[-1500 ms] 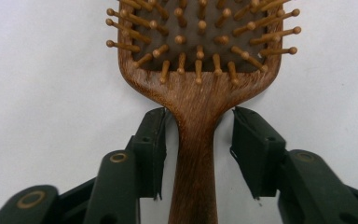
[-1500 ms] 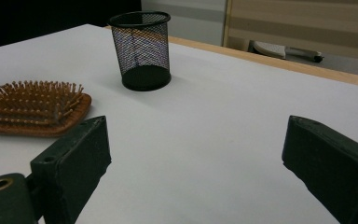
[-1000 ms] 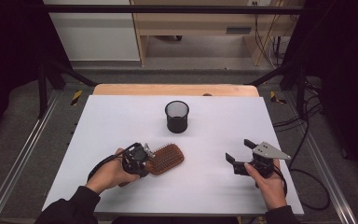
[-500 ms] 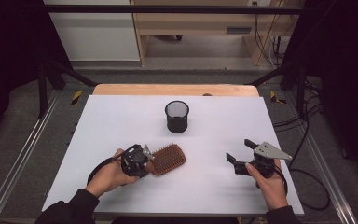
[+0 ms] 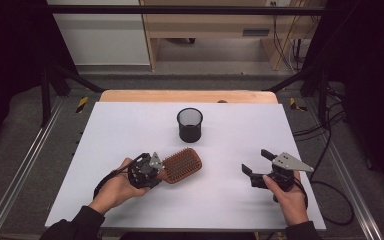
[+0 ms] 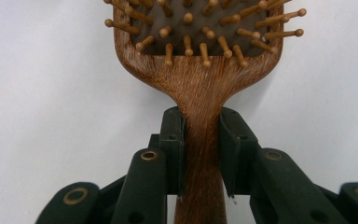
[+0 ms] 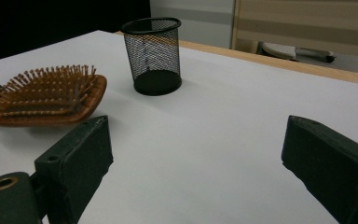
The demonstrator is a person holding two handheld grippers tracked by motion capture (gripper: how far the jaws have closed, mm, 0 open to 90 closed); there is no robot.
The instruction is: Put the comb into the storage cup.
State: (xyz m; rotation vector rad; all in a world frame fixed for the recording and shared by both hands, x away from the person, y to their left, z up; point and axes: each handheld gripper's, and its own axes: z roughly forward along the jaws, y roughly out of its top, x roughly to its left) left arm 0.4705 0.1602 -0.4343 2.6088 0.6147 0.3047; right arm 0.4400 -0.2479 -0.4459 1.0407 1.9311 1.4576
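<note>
A wooden hairbrush point(image 5: 182, 164) lies bristles up on the white table point(image 5: 130, 125), left of centre. My left gripper point(image 5: 156, 171) is shut on its handle point(image 6: 200, 140), with a black pad pressed against each side of the neck just below the brush head point(image 6: 200, 42). My right gripper point(image 5: 257, 162) rests near the table's right front with its jaws wide open and nothing between them; its fingers point(image 7: 79, 158) frame bare table. A black mesh cup point(image 5: 190, 124) stands upright at the table's middle back, also seen as the mesh cup point(image 7: 154, 53) beyond the hairbrush point(image 7: 51, 95).
A wooden strip point(image 5: 185, 96) runs along the table's far edge. Metal rails point(image 5: 25, 165) flank the table on both sides. Cables point(image 5: 330, 190) trail off the right side onto the floor.
The left hand and the hairbrush shifted slightly; the grip on the handle looks tighter. The right gripper has stayed in place.
</note>
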